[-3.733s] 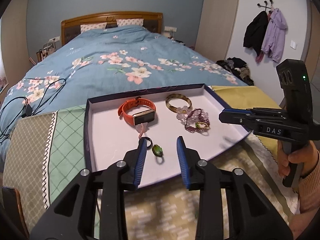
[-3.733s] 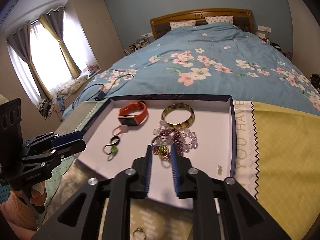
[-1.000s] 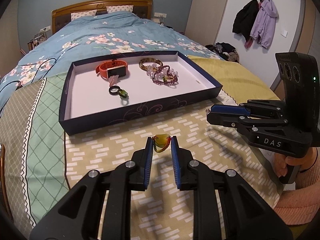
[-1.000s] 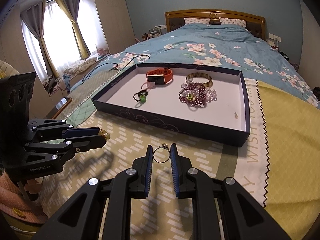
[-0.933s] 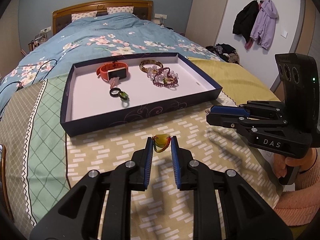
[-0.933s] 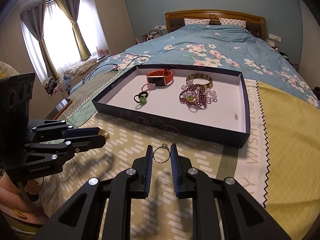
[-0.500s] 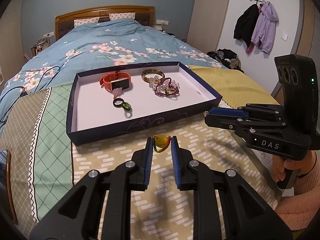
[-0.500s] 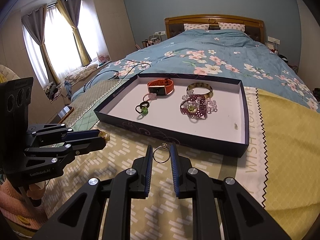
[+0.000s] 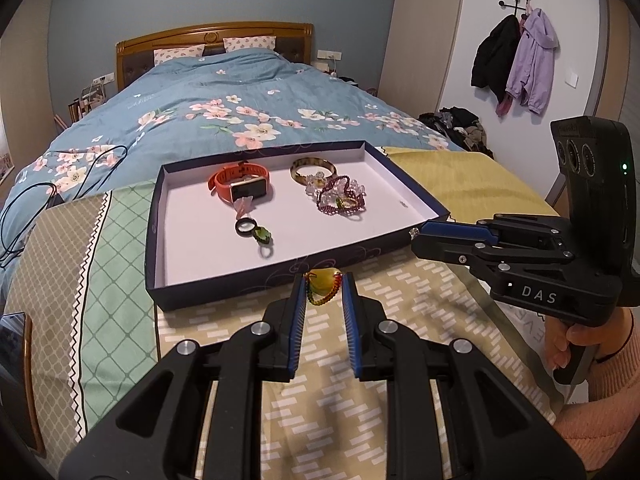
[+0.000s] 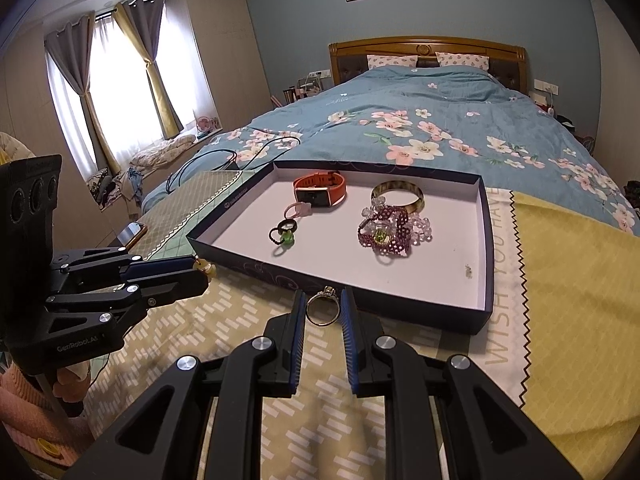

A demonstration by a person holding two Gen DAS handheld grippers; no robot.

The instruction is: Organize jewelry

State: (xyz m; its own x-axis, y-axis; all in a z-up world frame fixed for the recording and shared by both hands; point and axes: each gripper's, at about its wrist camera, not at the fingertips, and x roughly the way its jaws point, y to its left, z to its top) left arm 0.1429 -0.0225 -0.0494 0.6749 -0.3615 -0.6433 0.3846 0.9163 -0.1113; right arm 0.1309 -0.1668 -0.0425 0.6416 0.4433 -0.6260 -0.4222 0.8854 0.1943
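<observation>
A dark blue tray [image 9: 224,294] [image 10: 482,316] with a white floor lies on the bed. It holds an orange watch [image 9: 239,182] [image 10: 320,188], a gold bangle [image 9: 312,168] [image 10: 398,194], a purple bead bracelet [image 9: 340,201] [image 10: 386,232] and small rings [image 9: 254,230] [image 10: 283,234]. My left gripper [image 9: 323,286] [image 10: 204,270] is shut on a yellow pendant ring with coloured beads [image 9: 323,283], held just before the tray's near wall. My right gripper [image 10: 323,307] [image 9: 416,234] is shut on a silver ring [image 10: 322,309], above the near wall.
The tray rests on a patterned cloth [image 9: 320,400] over a blue floral bedspread [image 9: 224,120]. A black cable [image 9: 24,208] lies at the left. A phone [image 10: 132,234] lies by the left edge. Coats [image 9: 516,56] hang on the right wall.
Both grippers have moved forward toward the tray, each still holding its ring; the tray looms closer and the view has tilted up.
</observation>
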